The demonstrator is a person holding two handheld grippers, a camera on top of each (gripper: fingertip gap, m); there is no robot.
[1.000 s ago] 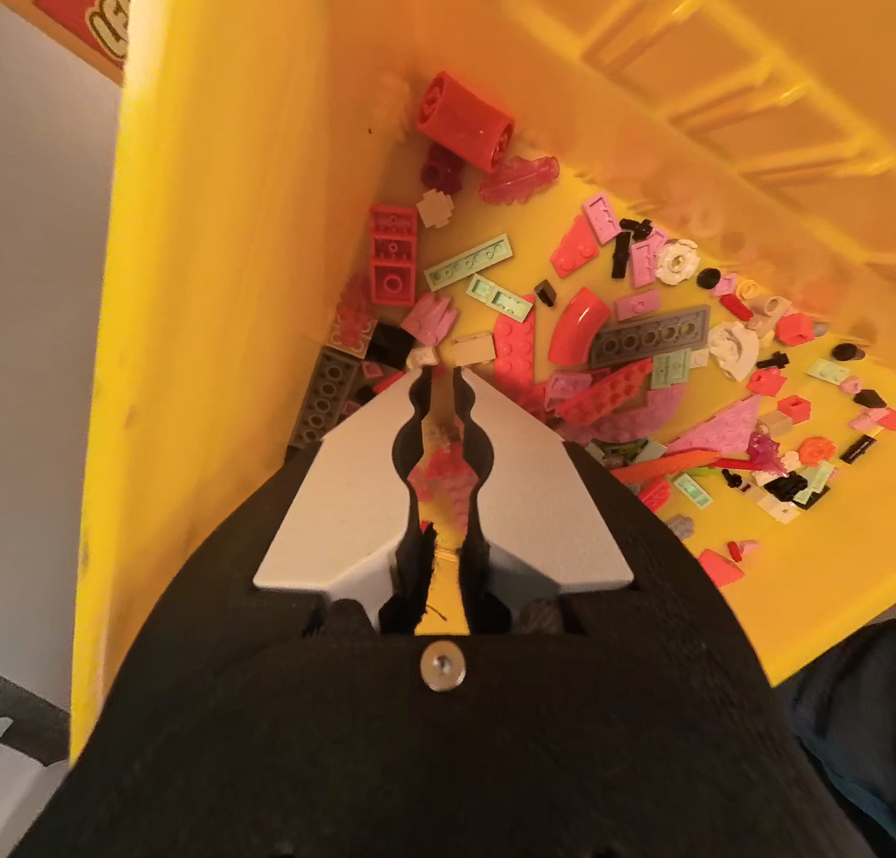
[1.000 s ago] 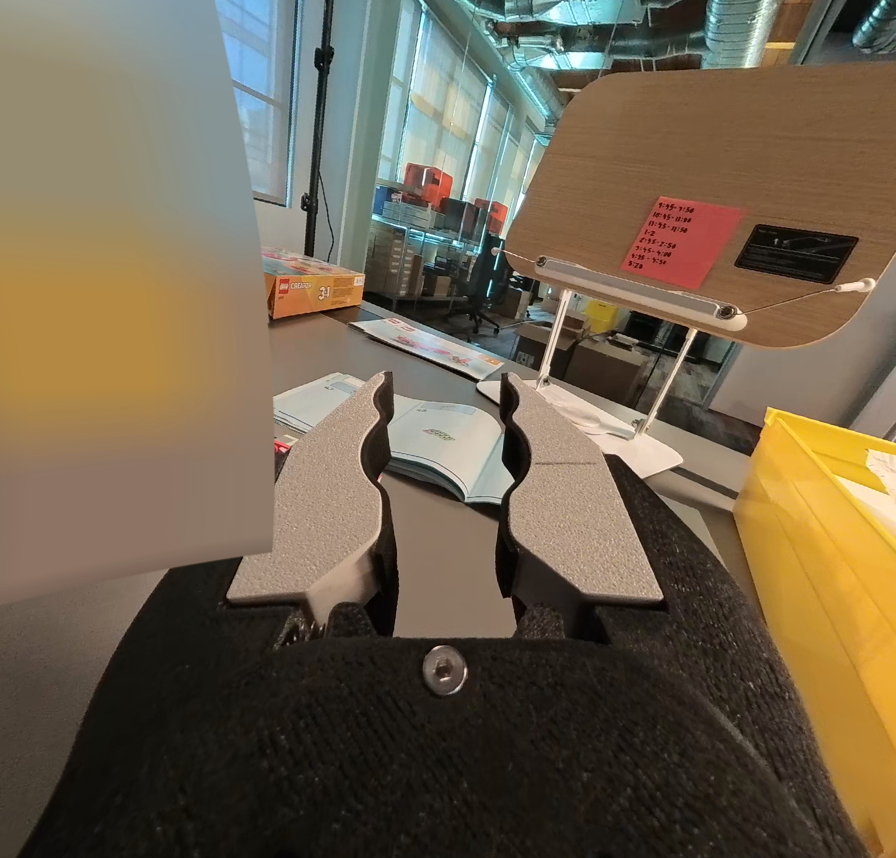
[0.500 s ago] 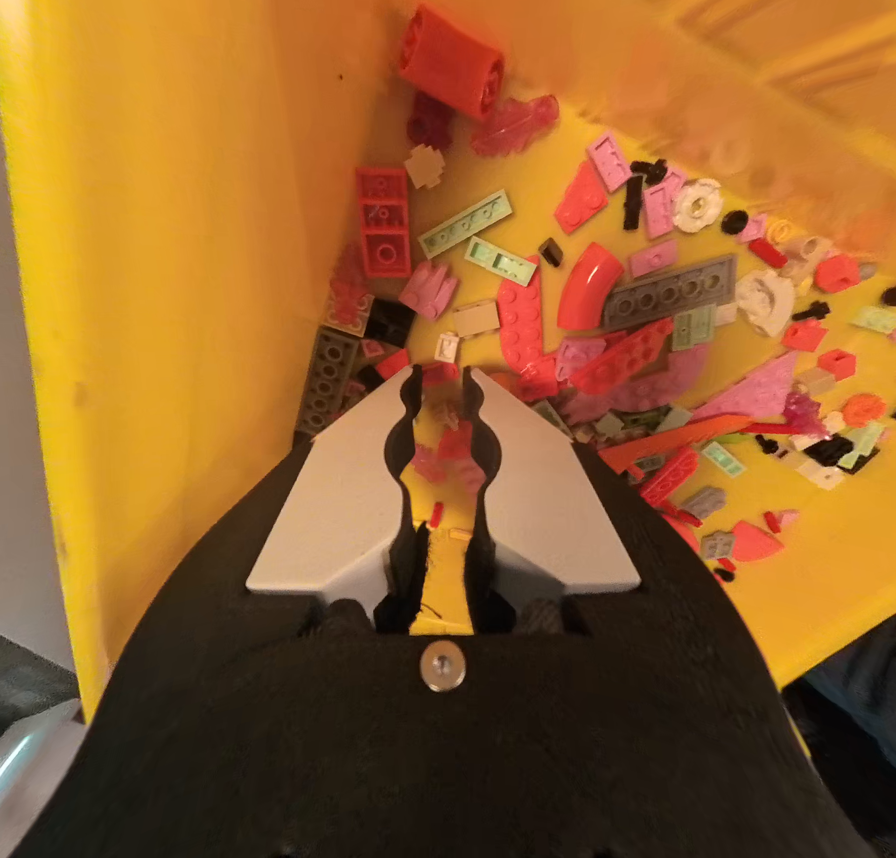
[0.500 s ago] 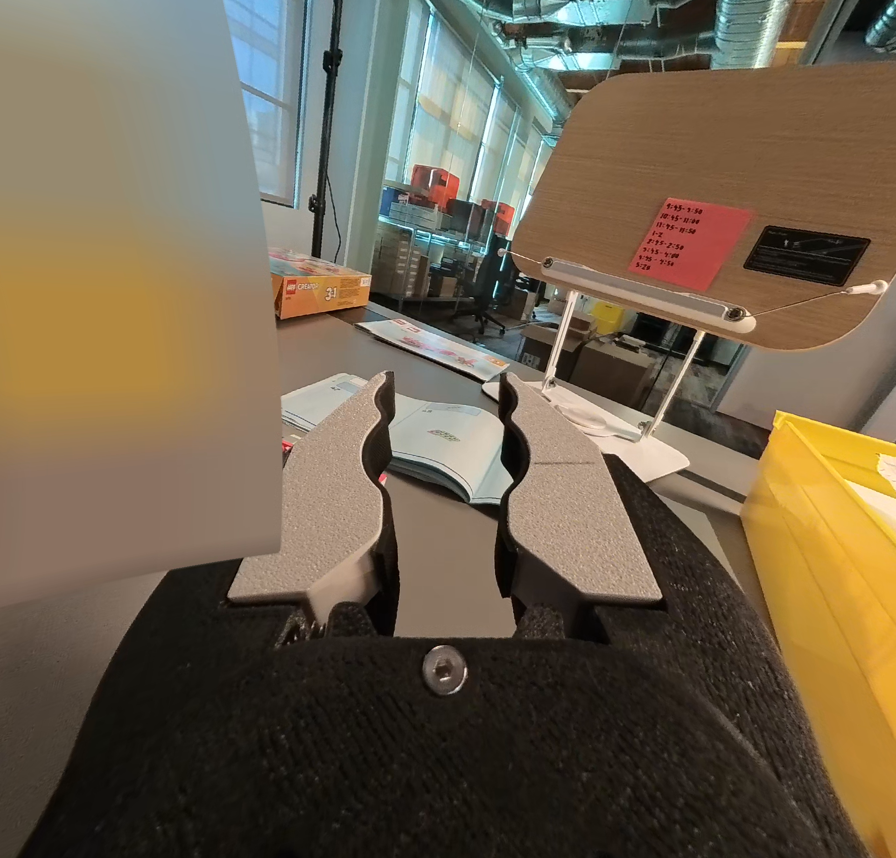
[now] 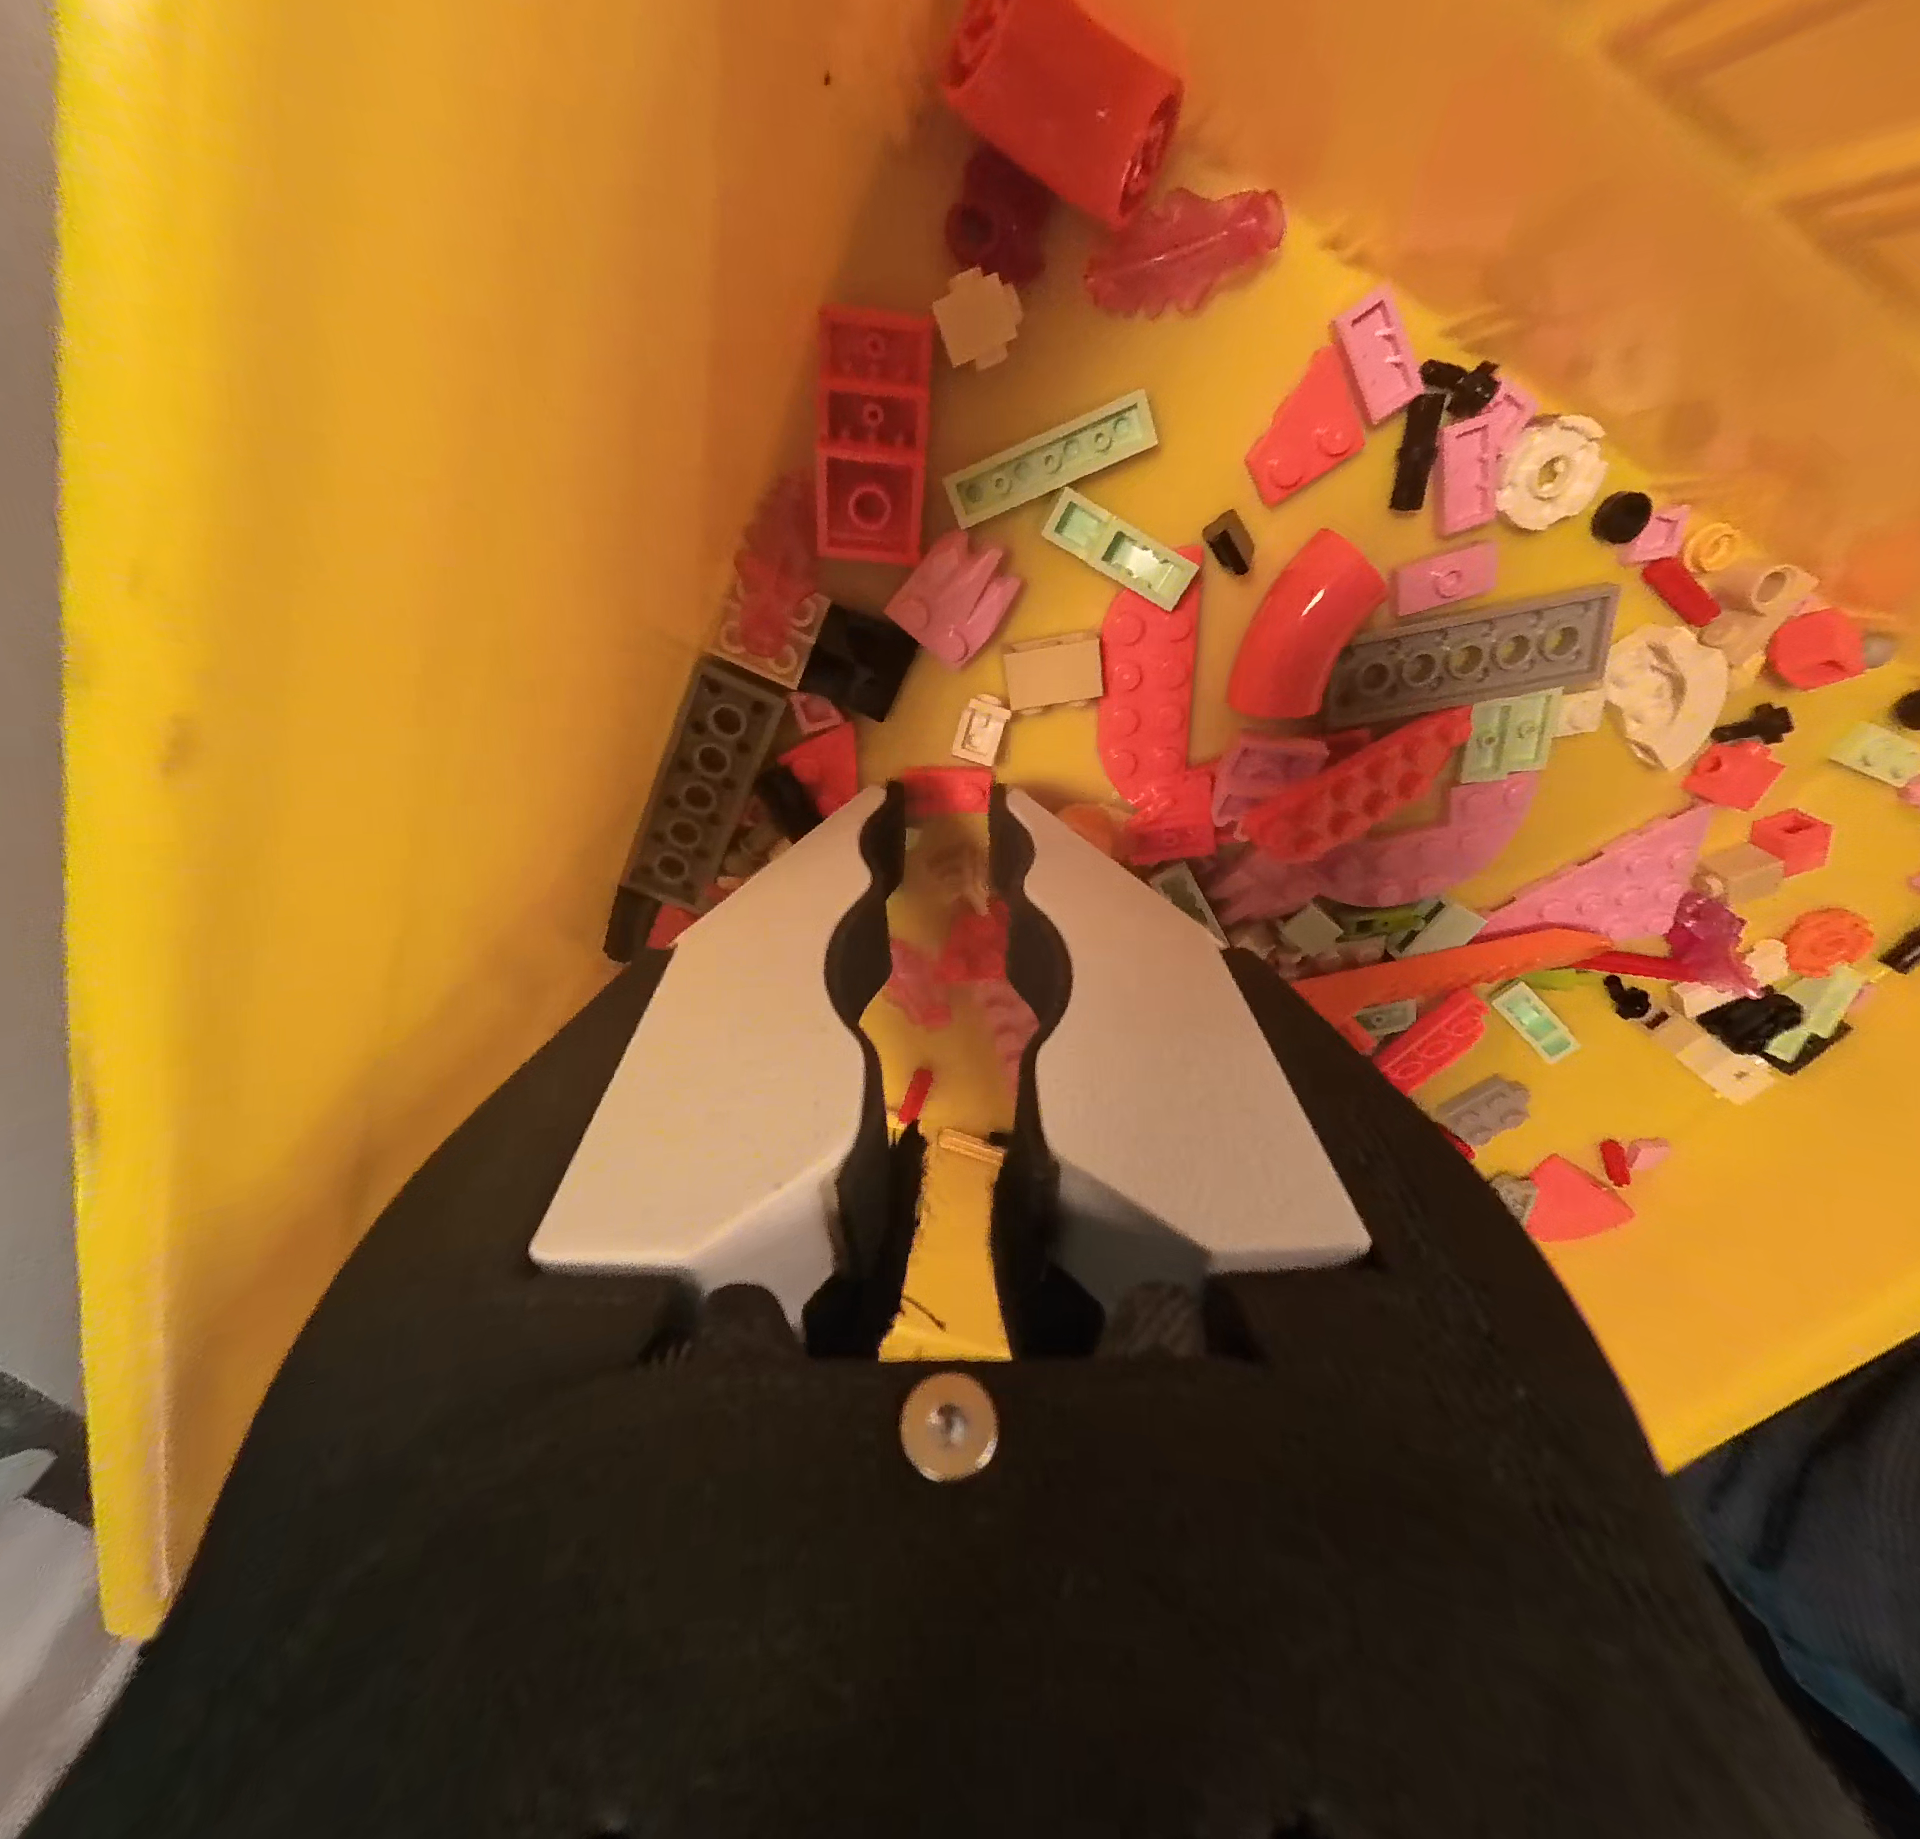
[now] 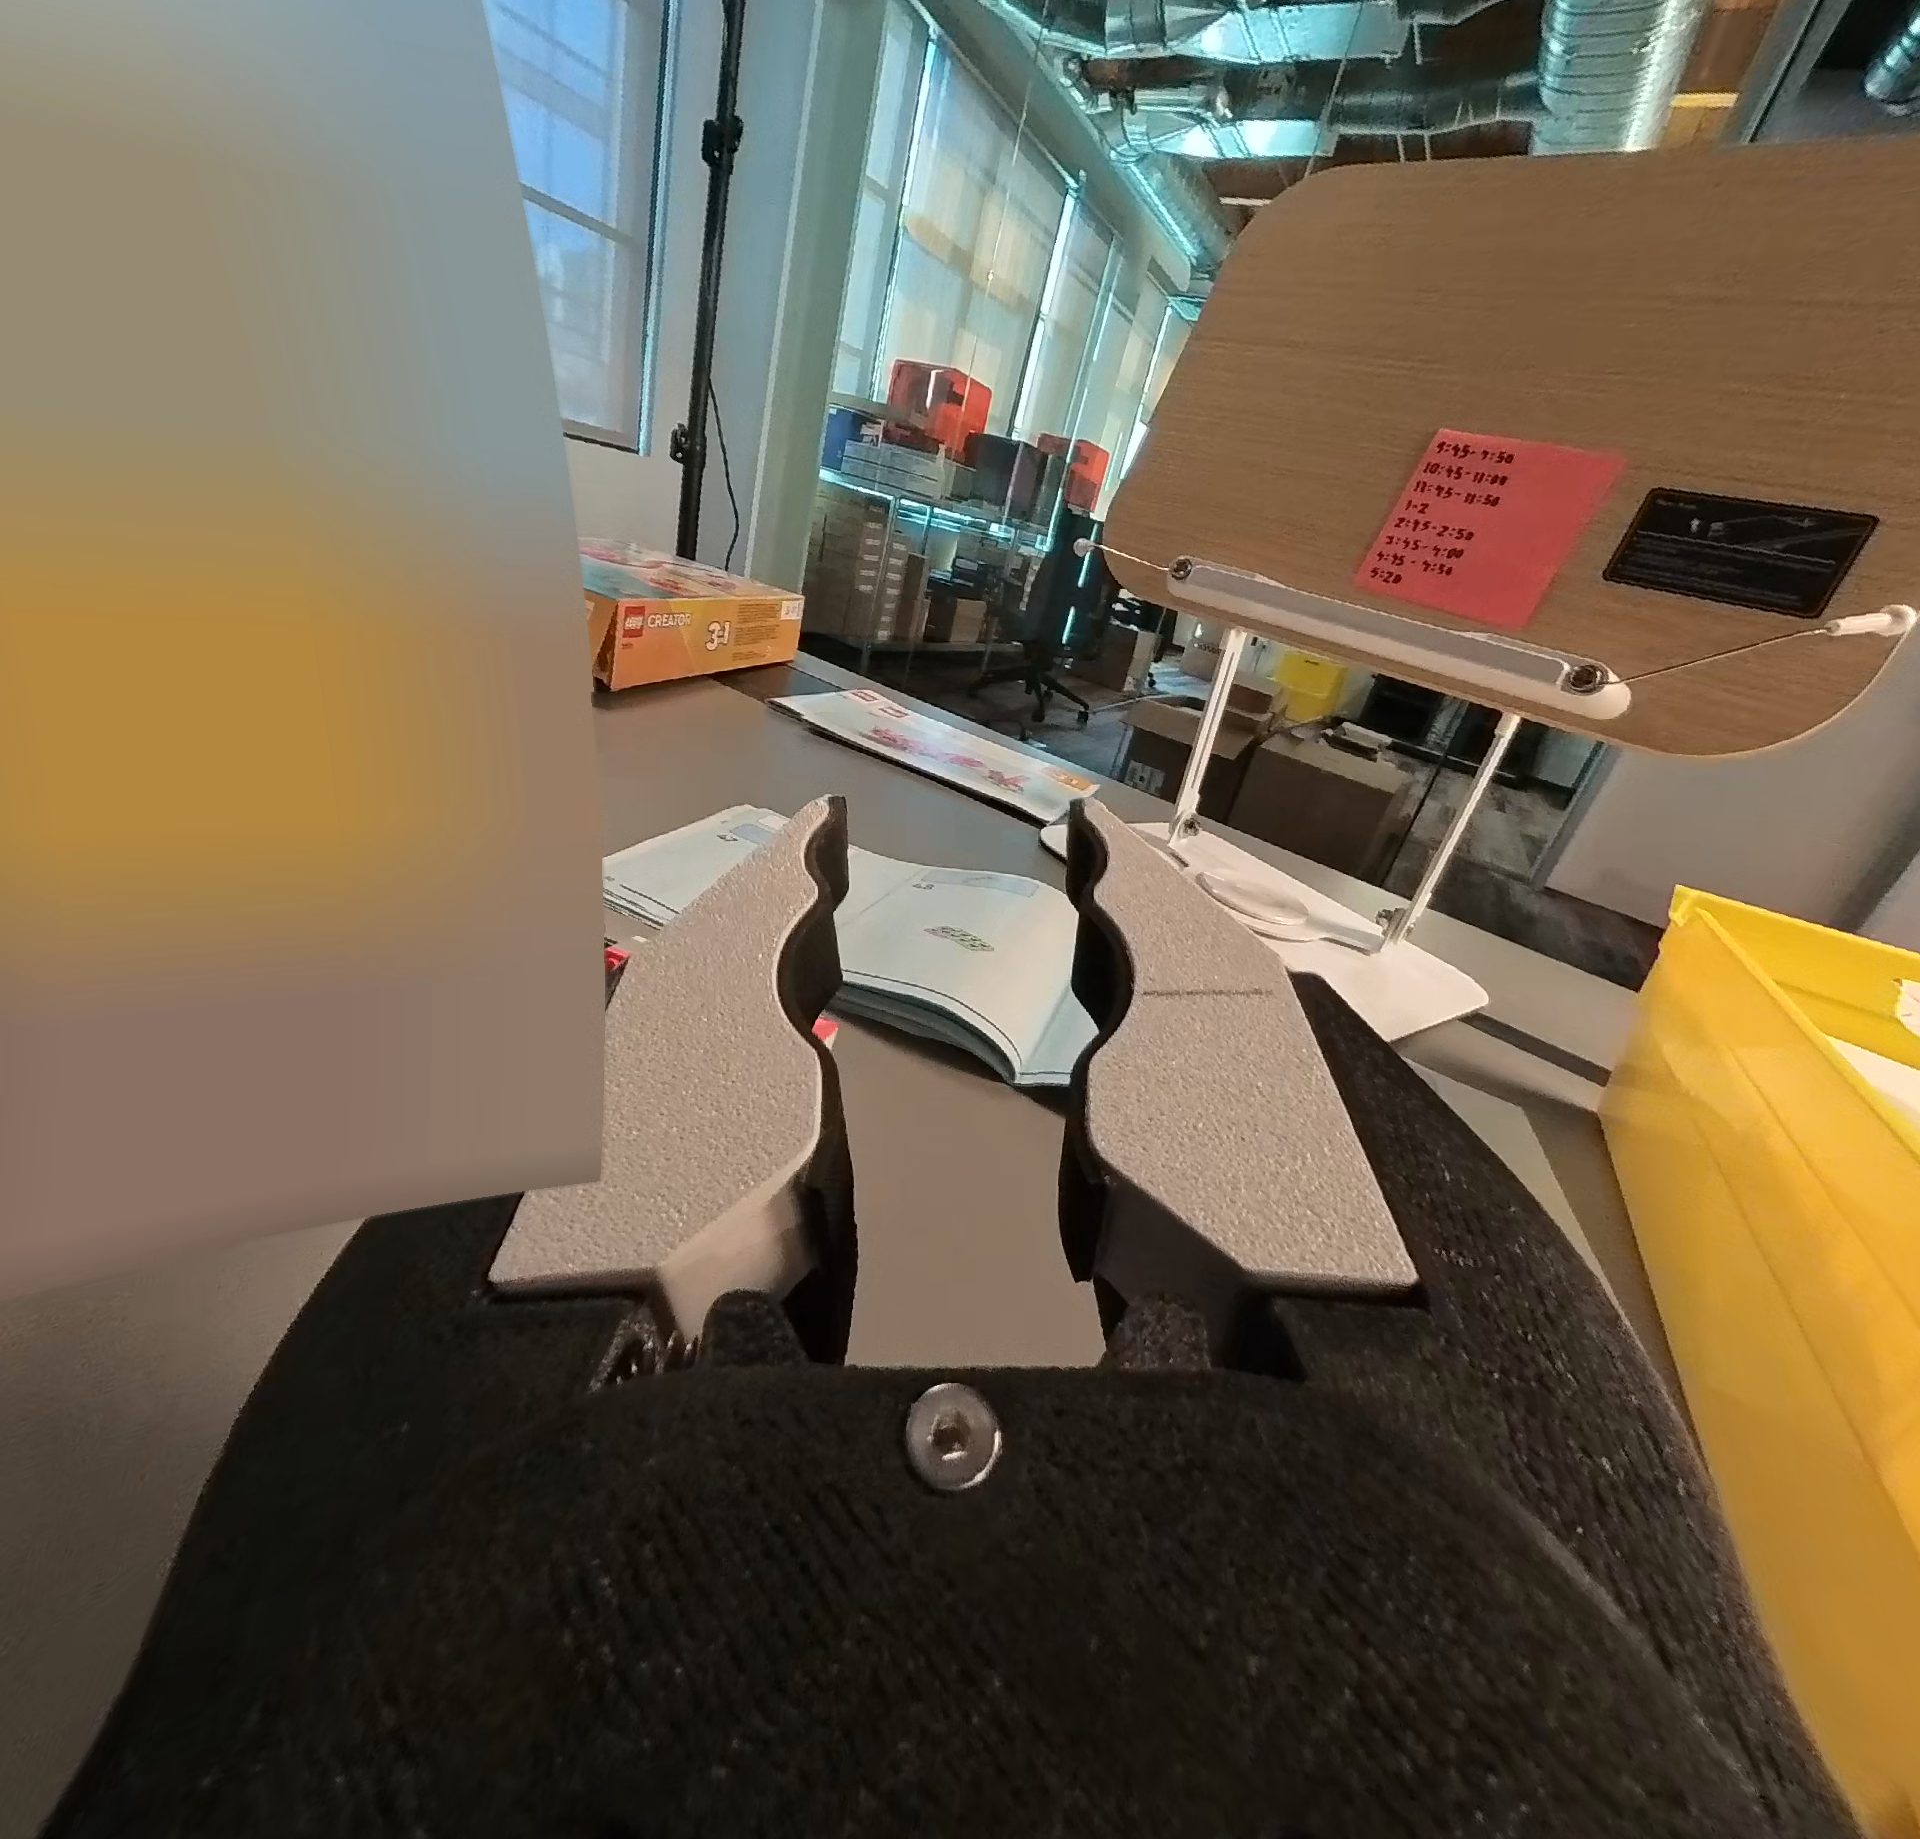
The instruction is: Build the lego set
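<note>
In the left wrist view, my left gripper (image 5: 945, 810) reaches into the corner of a yellow bin (image 5: 416, 542) full of small bricks, mostly red, pink, grey and mint. Its jaws stand a little apart. A small red piece (image 5: 943, 786) lies right at the fingertips, in the gap between them; I see no pad pressing on it. More pink and red bits lie under the jaws. In the right wrist view, my right gripper (image 6: 954, 818) is open and empty, held above a grey table (image 6: 956, 1218), with an open booklet (image 6: 956, 942) beyond its tips.
A red cylinder (image 5: 1060, 116) sits in the bin's far corner and a dark grey plate (image 5: 701, 792) leans on the left wall. On the table are a wooden board on a white stand (image 6: 1558, 387), an orange box (image 6: 696, 626), a second booklet (image 6: 935, 750) and a yellow bin (image 6: 1766, 1114) at right. Left tips to right tips: about 55 cm. The dark grey plate (image 5: 701, 792) lies around 4 cm away from my left fingertips.
My left gripper's jaws opened slightly and moved forward and down into the bin corner, bringing the small red piece to its tips. The right gripper has hardly moved.
</note>
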